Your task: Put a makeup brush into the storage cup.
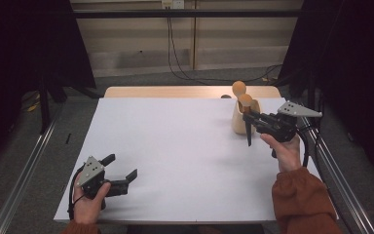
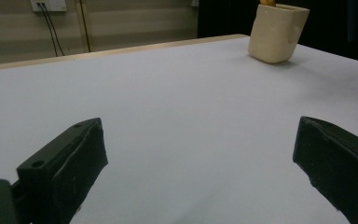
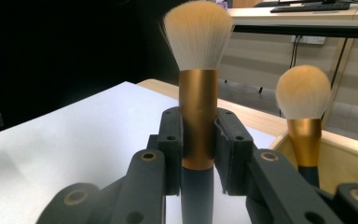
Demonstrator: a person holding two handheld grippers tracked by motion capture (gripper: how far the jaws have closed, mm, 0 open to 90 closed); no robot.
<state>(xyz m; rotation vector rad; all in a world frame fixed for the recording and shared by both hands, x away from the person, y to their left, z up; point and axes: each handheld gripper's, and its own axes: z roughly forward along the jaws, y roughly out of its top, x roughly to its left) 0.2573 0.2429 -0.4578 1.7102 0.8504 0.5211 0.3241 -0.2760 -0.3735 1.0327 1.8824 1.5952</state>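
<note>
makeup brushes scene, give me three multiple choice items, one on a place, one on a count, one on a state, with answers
1. Where does the cream holder stand?
A. far right part of the table
B. near left corner
C. on the floor

2. How many makeup brushes show?
A. one
B. two
C. four

3. How are the left gripper's jaws?
A. shut on a brush
B. shut on nothing
C. open, nothing between them

Answers:
1 A, the high view shows it at the table's far right.
2 B, one brush is clamped in the right gripper, a second brush stands in the holder.
3 C, the left gripper view shows white table between the spread jaws.
</note>
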